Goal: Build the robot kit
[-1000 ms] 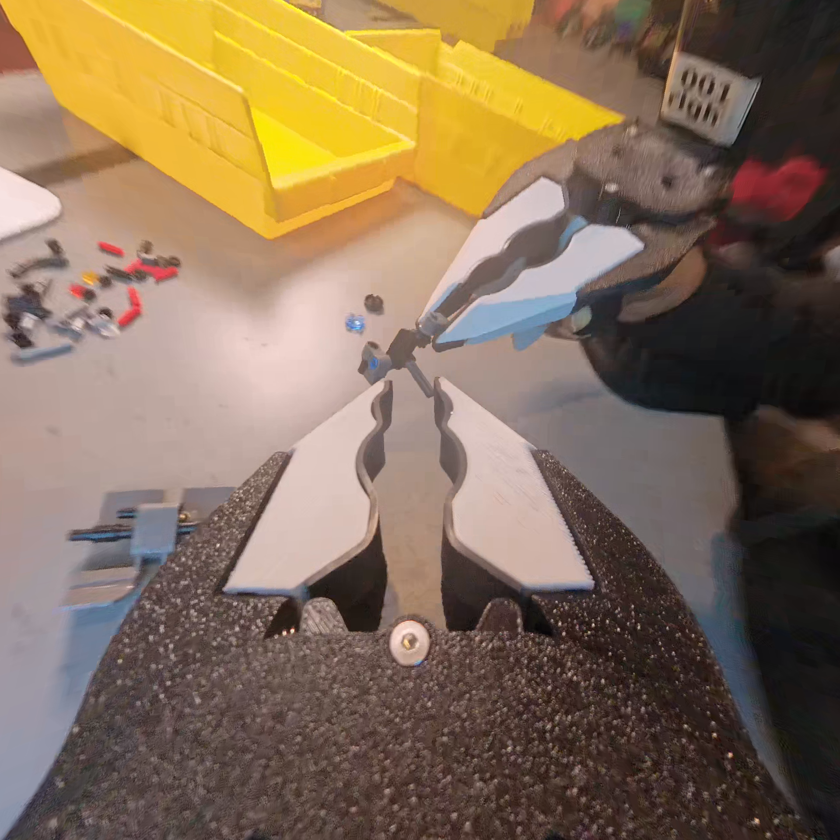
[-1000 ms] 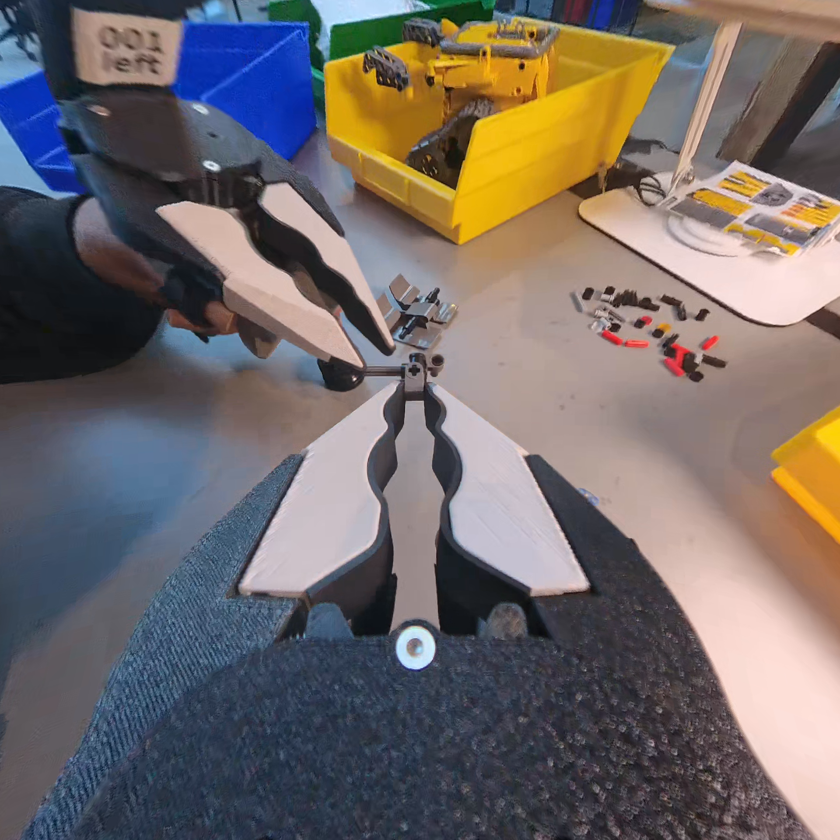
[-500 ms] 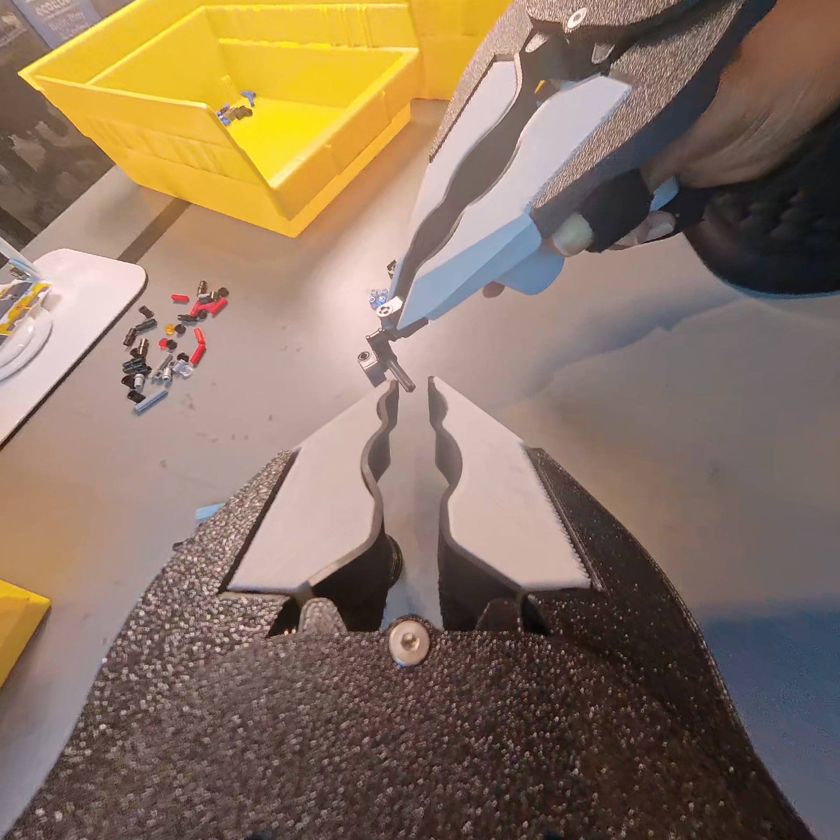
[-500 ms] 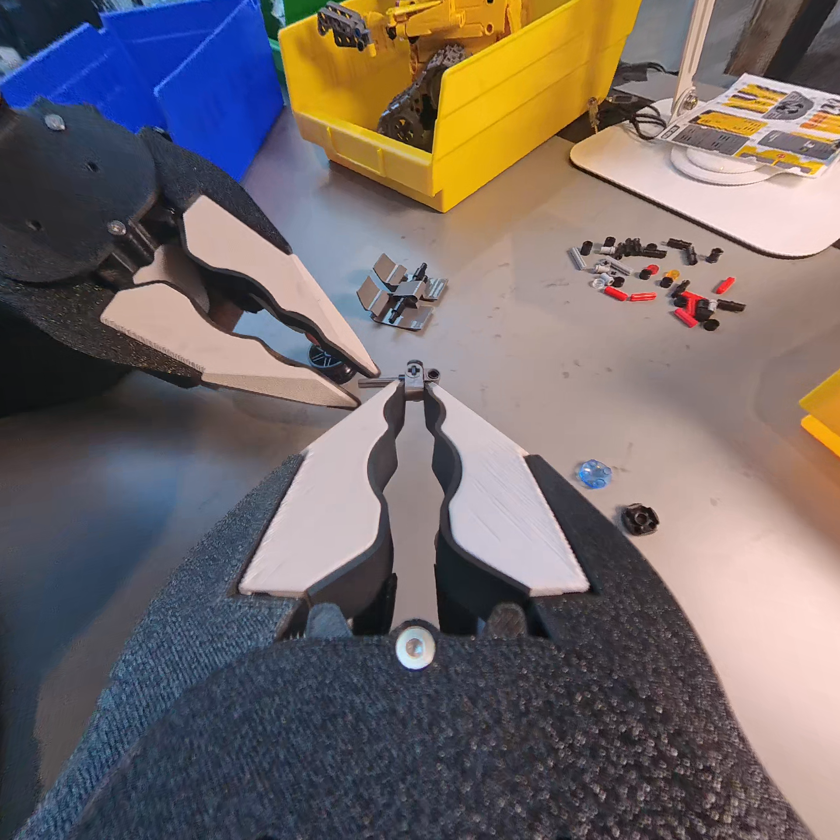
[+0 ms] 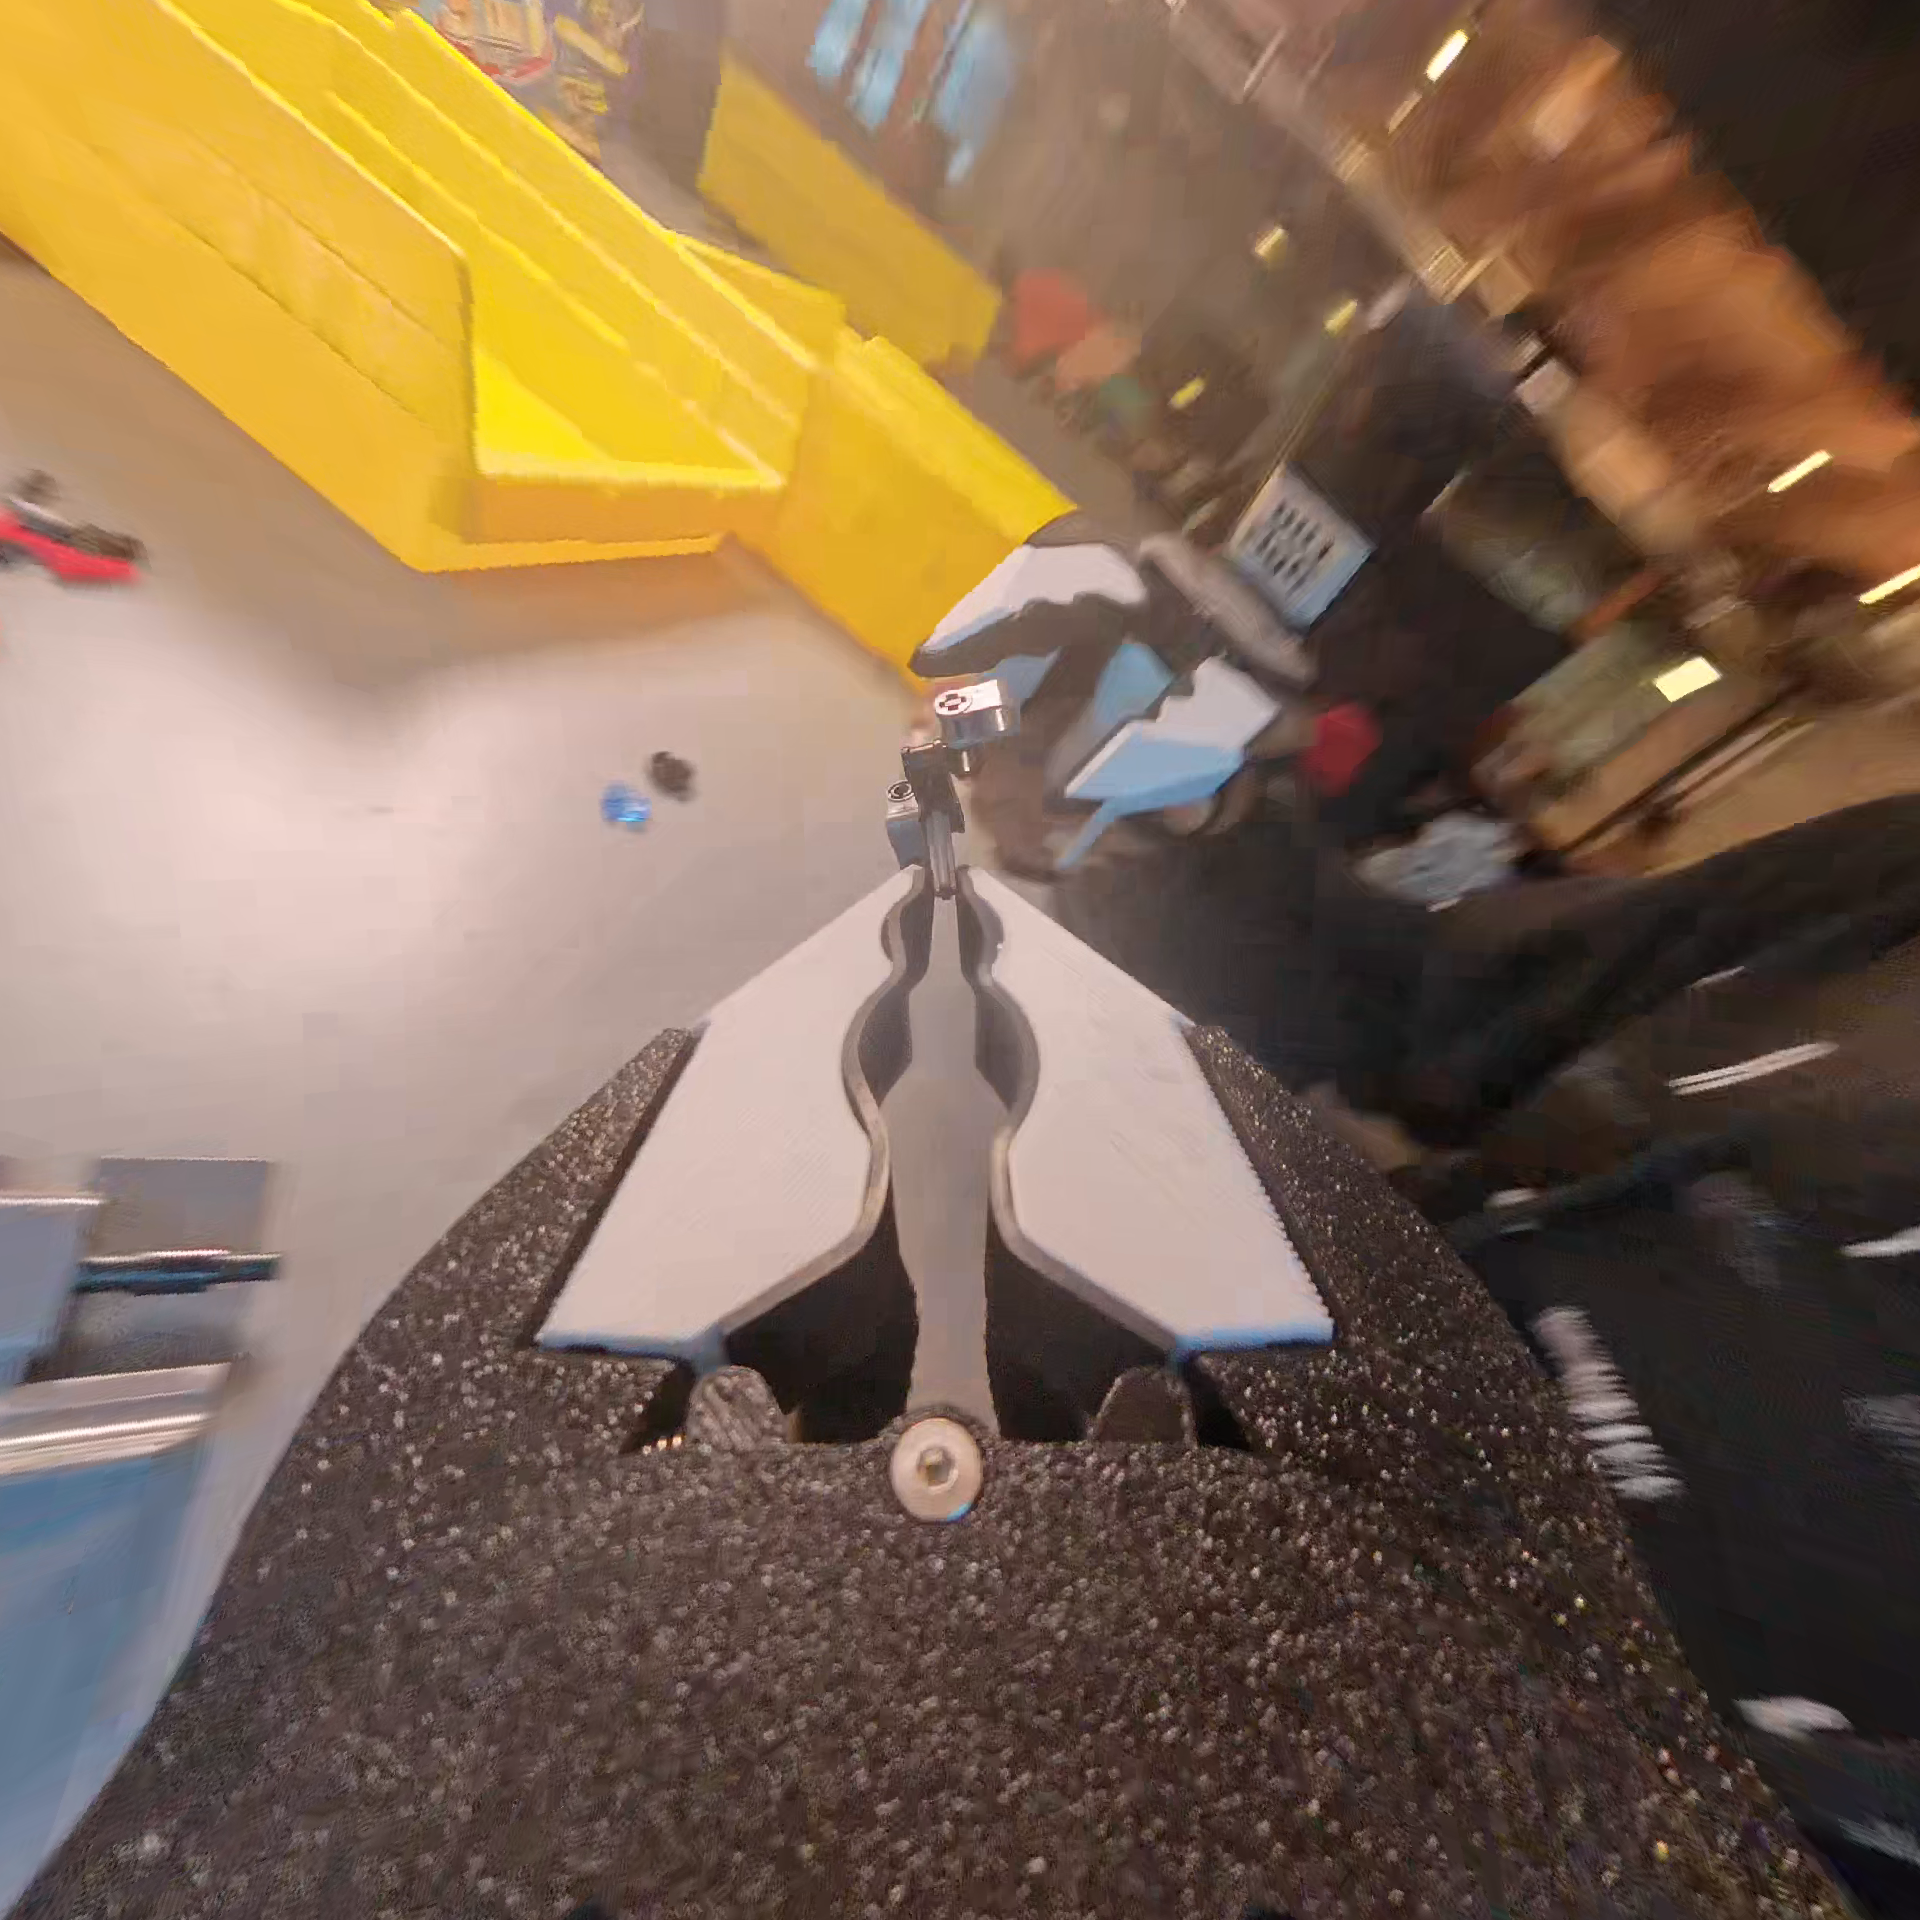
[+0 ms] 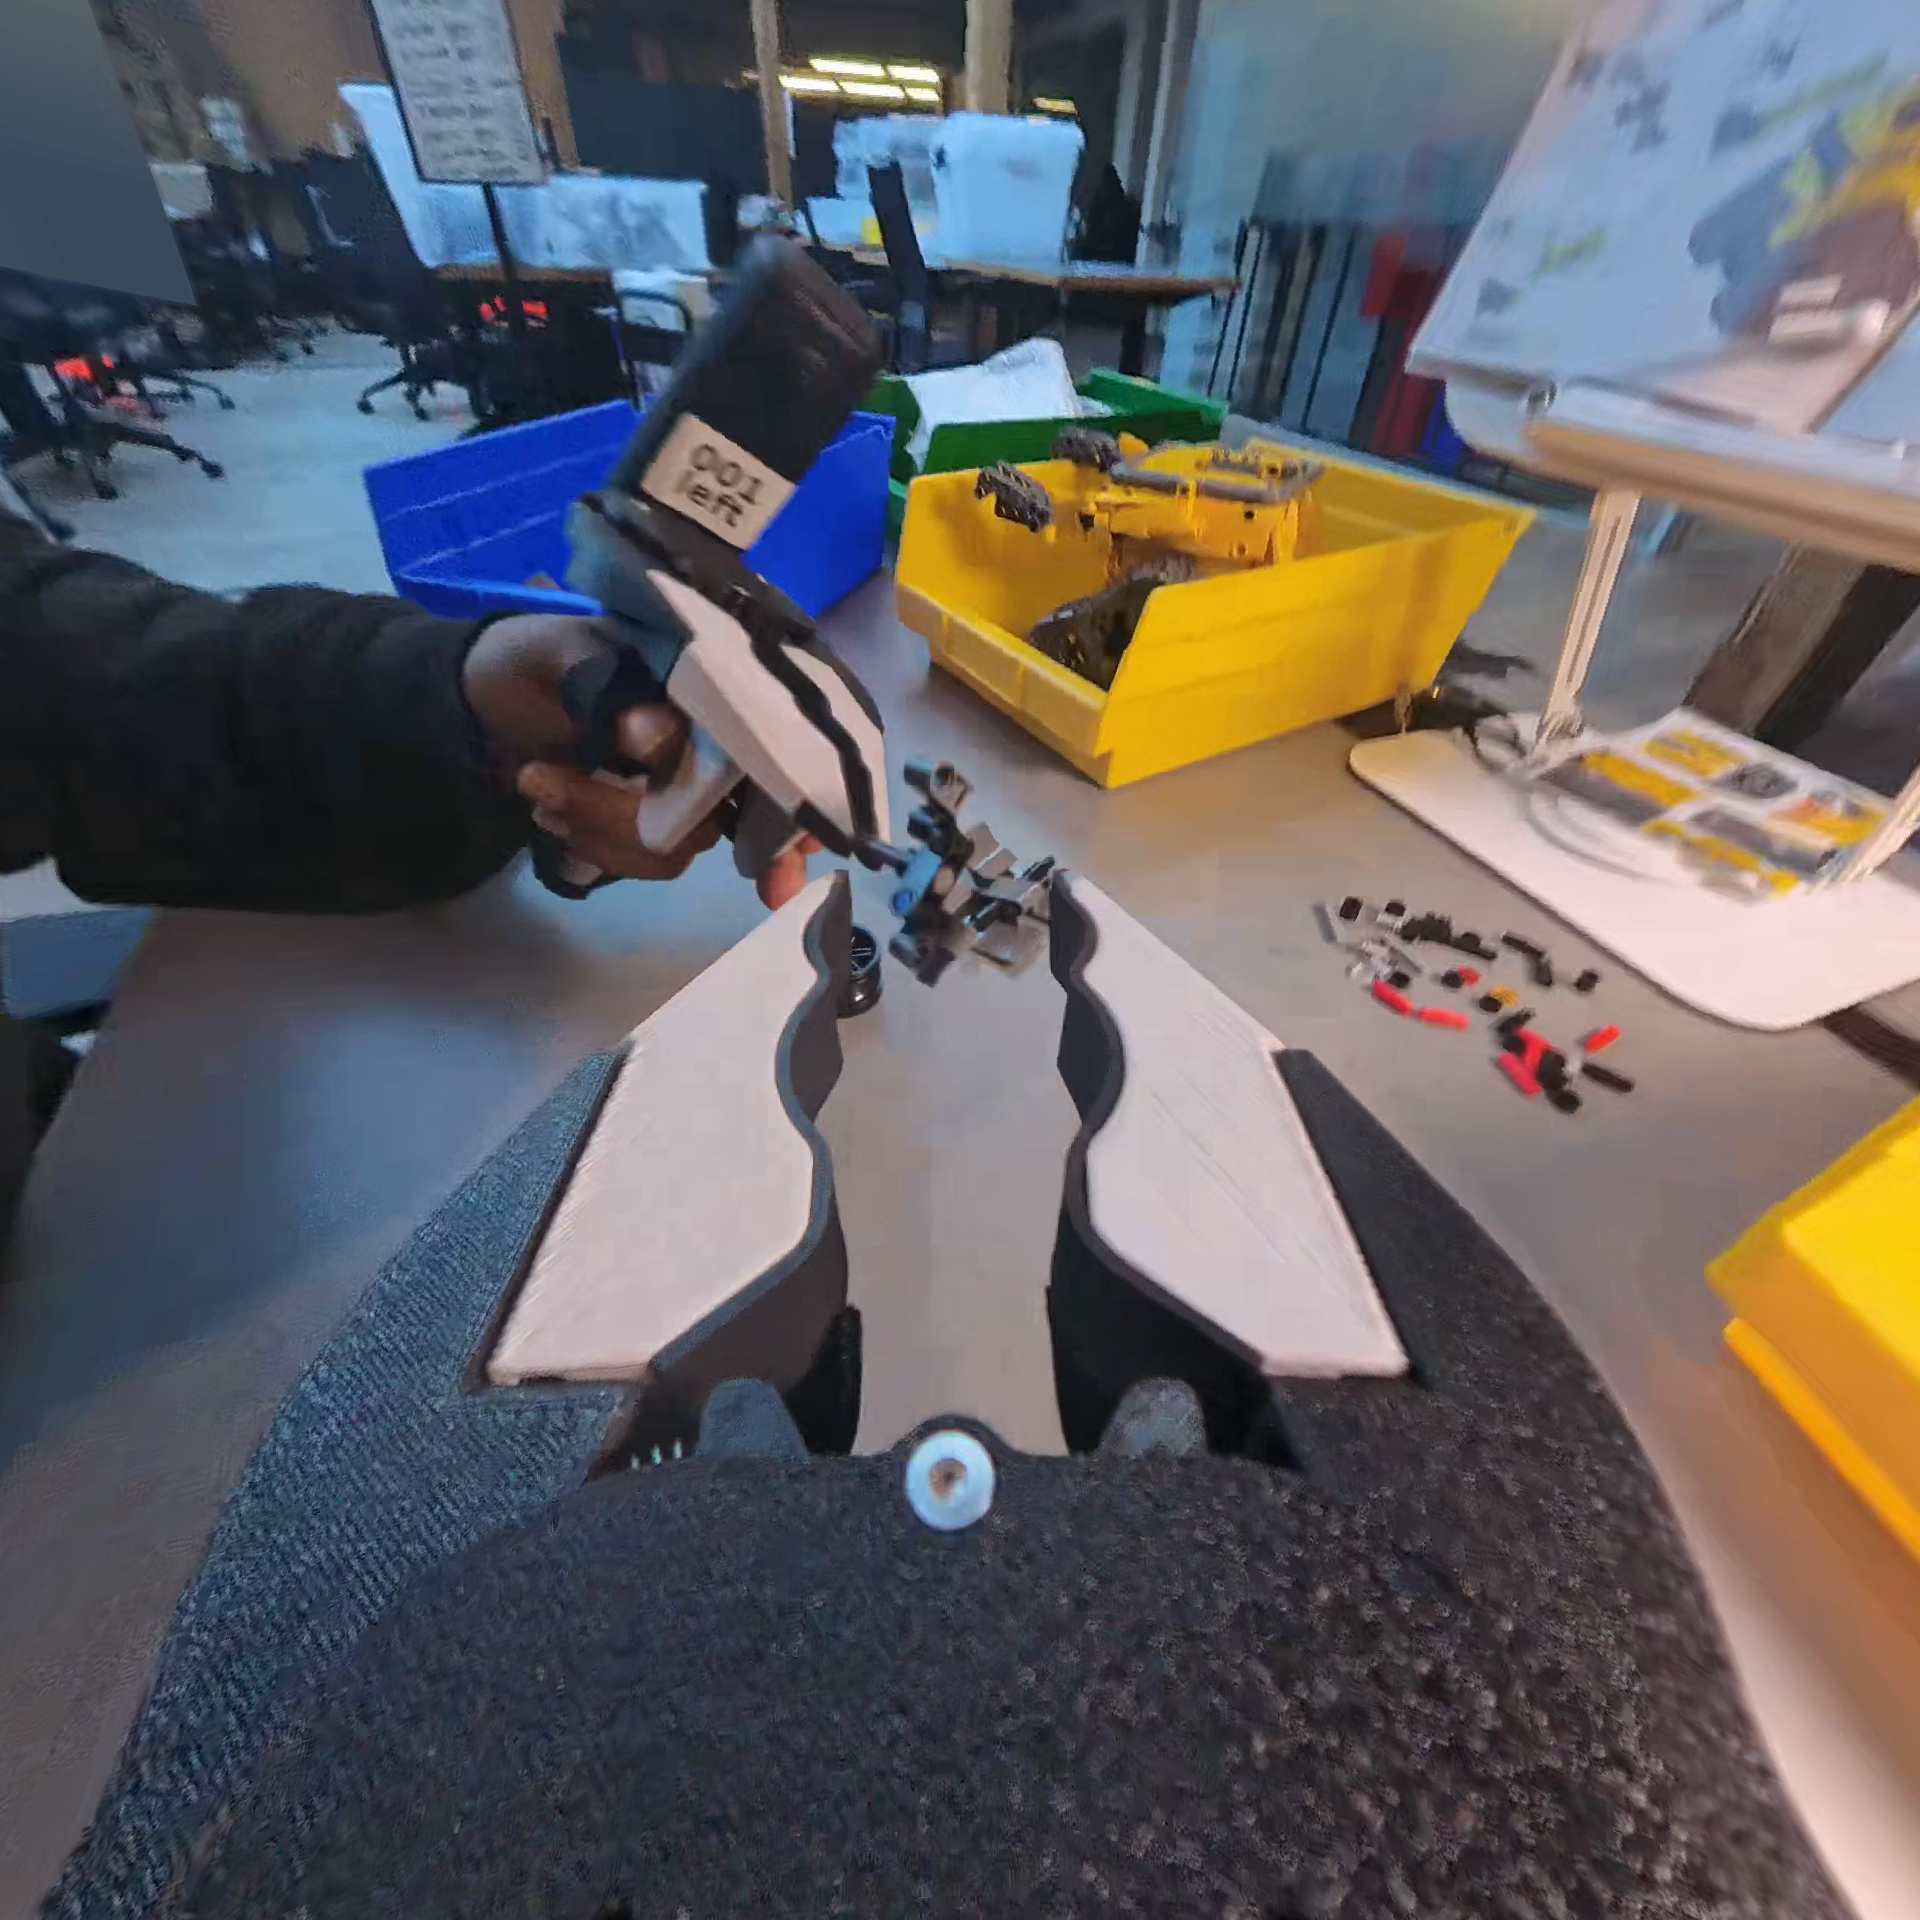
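On the grey table (image 6: 1195, 935), your left gripper (image 5: 938, 883) carries a part and your right gripper (image 6: 945, 894) is empty.

The yellow bin (image 6: 1226, 665) with the tracked model sits far side, blue bin (image 6: 488, 509) beside it. Left jaws are pinched narrow on the black axle of a small axle-and-connector assembly (image 5: 928, 805), held off the table. Right jaws are spread wide, tips either side of that assembly, not touching it. A grey track link (image 6: 1003, 909) lies just behind, and loose red and black pins (image 6: 1475, 987) lie well to the right.
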Demonstrator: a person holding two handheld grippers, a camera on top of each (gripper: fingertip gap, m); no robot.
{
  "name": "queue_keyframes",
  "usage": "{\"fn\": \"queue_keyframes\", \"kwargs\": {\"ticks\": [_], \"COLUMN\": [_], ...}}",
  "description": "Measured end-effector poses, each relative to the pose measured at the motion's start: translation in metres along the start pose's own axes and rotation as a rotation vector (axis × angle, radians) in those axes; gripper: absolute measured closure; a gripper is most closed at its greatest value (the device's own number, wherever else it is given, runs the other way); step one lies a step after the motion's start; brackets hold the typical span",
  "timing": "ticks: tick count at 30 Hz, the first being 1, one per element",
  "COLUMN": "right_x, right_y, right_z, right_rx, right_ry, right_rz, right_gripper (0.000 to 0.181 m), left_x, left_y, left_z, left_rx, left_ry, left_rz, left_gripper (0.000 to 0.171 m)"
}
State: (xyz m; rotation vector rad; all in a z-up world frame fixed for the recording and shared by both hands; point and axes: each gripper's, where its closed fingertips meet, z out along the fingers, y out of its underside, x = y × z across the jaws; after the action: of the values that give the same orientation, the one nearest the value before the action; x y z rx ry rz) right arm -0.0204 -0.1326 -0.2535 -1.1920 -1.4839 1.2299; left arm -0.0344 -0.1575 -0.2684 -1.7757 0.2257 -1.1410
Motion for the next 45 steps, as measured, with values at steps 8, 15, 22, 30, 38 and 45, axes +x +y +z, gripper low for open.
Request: {"fn": "queue_keyframes", "kwargs": {"ticks": [8,15,22,30,38,45], "right_x": [-0.023,-0.03,-0.032,-0.019,-0.001,-0.004], "right_y": [-0.004,-0.005,-0.005,-0.008,-0.015,-0.013], "right_z": [0.003,0.002,0.0,0.006,0.02,0.018], "right_rx": [0.067,0.085,0.094,0.111,0.091,0.077], "right_ry": [-0.101,-0.15,-0.201,-0.025,0.284,0.224], "right_rz": [-0.143,-0.127,-0.032,-0.158,-0.332,-0.312], "right_gripper": [0.151,0.172,0.174,0.146,0.153,0.16], "left_x": [0.024,0.023,0.024,0.012,0.01,0.01], "left_y": [-0.009,-0.007,-0.008,-0.031,-0.036,-0.032], "left_z": [-0.007,-0.007,-0.006,-0.015,-0.012,-0.009], "left_rx": [0.079,0.074,0.066,0.245,0.345,0.314], "left_ry": [0.362,0.366,0.322,0.285,0.253,0.236], "left_rz": [-0.399,-0.418,-0.335,-0.367,-0.404,-0.389], "left_gripper": [0.168,0.168,0.168,0.169,0.168,0.168]}}
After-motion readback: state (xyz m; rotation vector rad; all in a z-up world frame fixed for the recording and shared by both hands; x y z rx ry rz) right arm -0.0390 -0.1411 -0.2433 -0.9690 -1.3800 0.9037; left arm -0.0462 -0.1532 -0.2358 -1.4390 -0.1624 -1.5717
